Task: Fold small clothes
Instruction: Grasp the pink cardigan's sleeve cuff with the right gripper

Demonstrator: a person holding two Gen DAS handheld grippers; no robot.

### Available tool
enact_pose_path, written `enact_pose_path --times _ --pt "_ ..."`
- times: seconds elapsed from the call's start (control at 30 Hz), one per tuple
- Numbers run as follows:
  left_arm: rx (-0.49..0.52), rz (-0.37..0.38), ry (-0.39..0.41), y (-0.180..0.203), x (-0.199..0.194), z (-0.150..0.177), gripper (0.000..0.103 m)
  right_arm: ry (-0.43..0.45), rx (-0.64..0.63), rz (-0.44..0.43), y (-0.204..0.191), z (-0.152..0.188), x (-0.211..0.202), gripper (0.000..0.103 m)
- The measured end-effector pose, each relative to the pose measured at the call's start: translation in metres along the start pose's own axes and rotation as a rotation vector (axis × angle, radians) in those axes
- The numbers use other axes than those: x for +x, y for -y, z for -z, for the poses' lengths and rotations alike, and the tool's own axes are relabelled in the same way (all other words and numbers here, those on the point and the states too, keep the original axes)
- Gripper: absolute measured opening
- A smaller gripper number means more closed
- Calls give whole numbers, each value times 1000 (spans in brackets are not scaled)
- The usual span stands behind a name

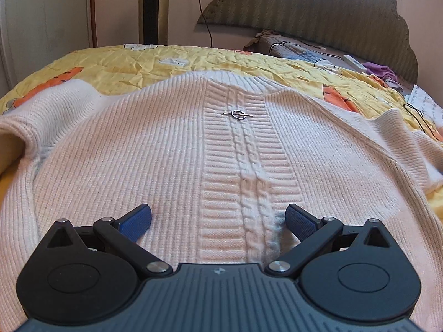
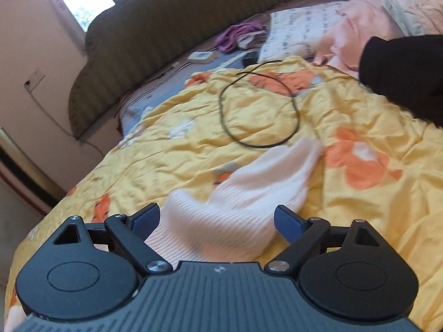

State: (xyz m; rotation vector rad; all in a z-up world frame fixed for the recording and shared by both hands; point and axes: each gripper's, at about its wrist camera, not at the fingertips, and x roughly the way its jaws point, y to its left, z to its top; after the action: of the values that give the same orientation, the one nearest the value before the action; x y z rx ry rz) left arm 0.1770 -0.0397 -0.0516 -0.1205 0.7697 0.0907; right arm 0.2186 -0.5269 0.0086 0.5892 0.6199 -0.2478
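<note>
Yellow quilted bedspread (image 1: 116, 63) with orange cartoon prints across the bed. Pale pink knitted sweater (image 1: 155, 152) spread flat, filling the frame's middle, cable band running up its centre. Sleeve (image 2: 249, 188) lying at lower centre of right view. Black cable loop (image 2: 257, 110) above. Left tool (image 1: 218, 218) wide open, empty, over the knit. Right tool (image 2: 217, 221) wide open, empty.

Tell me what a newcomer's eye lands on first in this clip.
The pale pink knit sweater spread flat fills the left wrist view, a small metal pin on its cable-knit centre band. Beneath it, the yellow quilt with orange prints covers the bed. In the right wrist view, a black cable loop lies beyond the sleeve.
</note>
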Motion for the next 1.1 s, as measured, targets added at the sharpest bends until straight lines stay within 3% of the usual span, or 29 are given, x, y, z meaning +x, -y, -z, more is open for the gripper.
enact_pose_path --times 0.17,0.3,0.4,0.5,0.57,0.6,0.77,0.87,0.97,1.1 --pt "32 -32 2 7 3 2 103 12 190 -34 60 -23 19 71" --pt "35 -33 3 7 4 2 103 11 270 -59 78 -27 33 70" --pt "43 -41 3 9 6 2 103 -38 248 -31 78 -24 52 63" --pt "42 -40 5 8 6 3 103 2 232 -55 77 -20 58 59" --pt "41 -37 5 8 5 3 103 -11 217 -57 75 -21 62 25" --pt "40 -37 5 8 5 3 103 -25 211 -56 74 -20 64 16" --pt "26 -2 -11 4 2 -2 103 47 123 -75 51 -16 41 16" --pt "-45 118 -29 -5 -5 -16 103 100 25 -125 17 -14 15 15" --pt "-199 336 -33 -18 -12 -41 103 147 -87 -213 -29 -4 -14 15" --pt "-419 629 -84 -33 0 -61 103 132 -225 -411 -105 35 -48 15"
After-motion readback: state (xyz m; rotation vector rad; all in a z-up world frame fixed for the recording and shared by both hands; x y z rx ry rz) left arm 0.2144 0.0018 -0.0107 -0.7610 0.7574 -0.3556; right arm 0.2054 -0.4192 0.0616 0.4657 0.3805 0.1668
